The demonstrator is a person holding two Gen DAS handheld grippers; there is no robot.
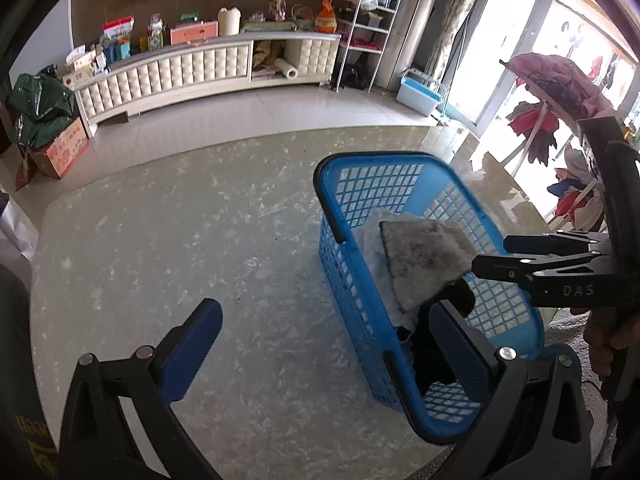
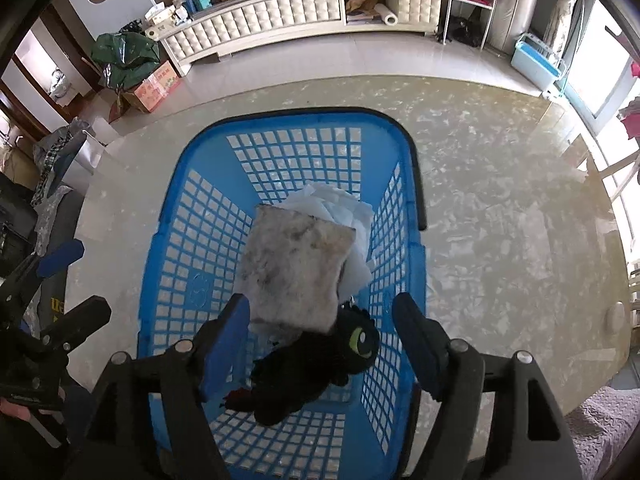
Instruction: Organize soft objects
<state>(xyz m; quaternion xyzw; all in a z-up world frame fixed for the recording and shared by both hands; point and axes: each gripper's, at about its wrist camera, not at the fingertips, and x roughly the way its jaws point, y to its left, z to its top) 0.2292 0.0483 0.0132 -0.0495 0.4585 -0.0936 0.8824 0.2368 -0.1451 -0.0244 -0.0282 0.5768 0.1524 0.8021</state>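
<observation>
The right gripper [image 2: 320, 340] hangs over the blue plastic lattice basket [image 2: 192, 280], fingers spread wide and holding nothing. Inside the basket lie a grey fuzzy square cloth [image 2: 292, 268], a white crumpled cloth [image 2: 344, 208] and a black plush dragon [image 2: 320, 364]. The left gripper [image 1: 320, 344] is also wide open and empty, just beside the basket, above the pale marbled tabletop [image 1: 160, 240].

Blue basket [image 1: 404, 396] walls hem the toys; table [image 1: 160, 240] leftward lies open.

Bright daylight, heavy fisheye curvature.
Glass doors [image 1: 532, 28] blow out white; glare streaks the table [image 1: 200, 220]; corners go black.
</observation>
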